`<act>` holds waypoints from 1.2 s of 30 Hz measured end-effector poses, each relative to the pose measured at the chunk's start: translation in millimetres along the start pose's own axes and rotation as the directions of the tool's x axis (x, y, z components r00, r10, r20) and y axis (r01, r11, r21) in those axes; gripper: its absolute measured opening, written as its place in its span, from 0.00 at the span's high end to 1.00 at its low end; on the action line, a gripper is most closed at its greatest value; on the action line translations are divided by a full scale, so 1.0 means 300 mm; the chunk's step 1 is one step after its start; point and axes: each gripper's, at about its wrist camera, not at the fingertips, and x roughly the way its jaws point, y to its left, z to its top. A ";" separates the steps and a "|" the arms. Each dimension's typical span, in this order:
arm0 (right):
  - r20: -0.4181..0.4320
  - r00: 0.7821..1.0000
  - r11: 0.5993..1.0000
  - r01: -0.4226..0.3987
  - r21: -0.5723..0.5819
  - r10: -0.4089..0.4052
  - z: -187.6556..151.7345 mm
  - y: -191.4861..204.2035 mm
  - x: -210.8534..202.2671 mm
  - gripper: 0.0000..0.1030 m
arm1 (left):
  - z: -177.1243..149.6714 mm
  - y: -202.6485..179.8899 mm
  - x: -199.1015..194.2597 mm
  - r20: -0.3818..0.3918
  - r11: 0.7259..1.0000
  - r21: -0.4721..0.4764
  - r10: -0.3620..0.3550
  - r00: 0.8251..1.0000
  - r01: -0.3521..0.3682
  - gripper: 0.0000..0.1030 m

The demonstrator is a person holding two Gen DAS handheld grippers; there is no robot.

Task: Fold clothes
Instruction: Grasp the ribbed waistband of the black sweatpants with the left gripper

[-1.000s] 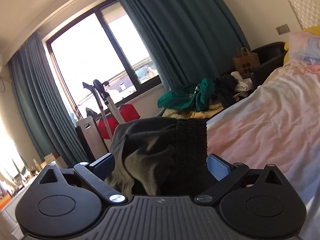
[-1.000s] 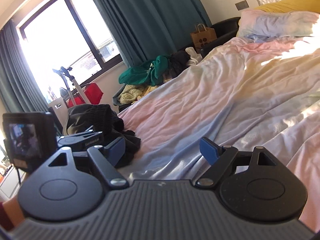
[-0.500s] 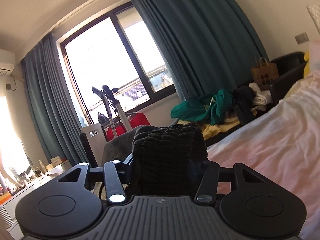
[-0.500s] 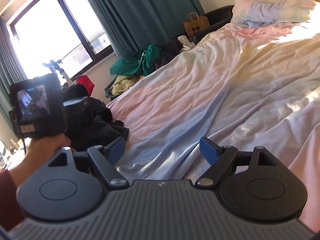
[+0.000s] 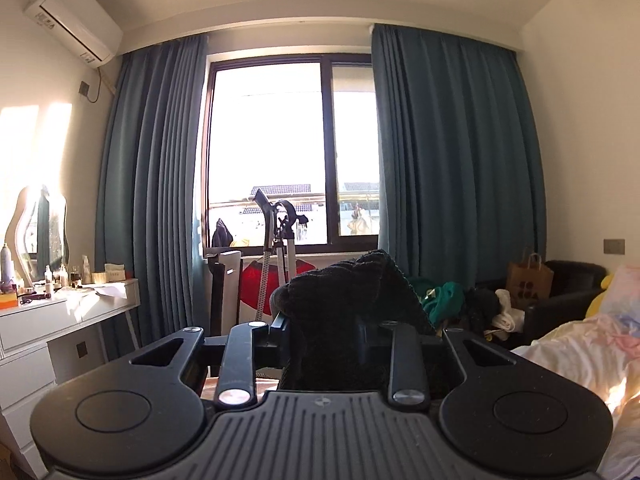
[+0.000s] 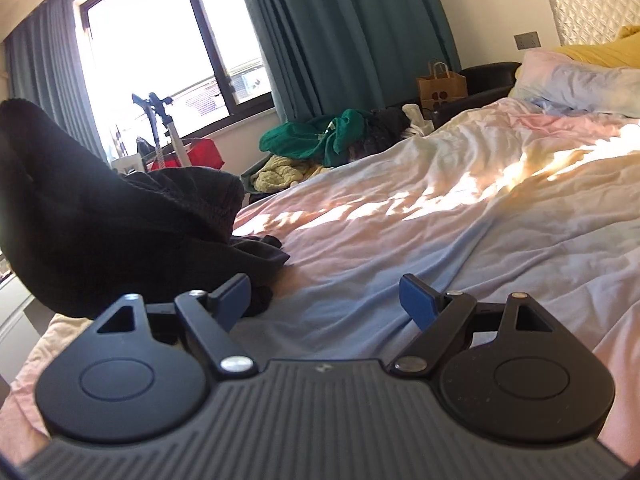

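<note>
Dark ribbed garment (image 5: 344,312): soft, limp, bulky knit. Clamped in left tongs (image 5: 326,344), lifted over bed (image 6: 400,240) left edge, remainder trailing on sheet. Right tongs (image 6: 326,300) apart, empty. Best hold: ribbed hem.

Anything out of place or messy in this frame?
Yes: a heap of clothes is dumped beside the bed, unfolded. The dark garment, bunched in the shut left gripper, trails crumpled onto the sheet. Nothing looks damaged.
</note>
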 end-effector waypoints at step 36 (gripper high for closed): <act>-0.334 0.923 0.789 -0.346 -0.507 0.190 -0.304 0.479 0.149 0.25 | -0.337 0.638 -0.281 -0.472 0.959 -0.075 0.206 0.857 -0.272 0.46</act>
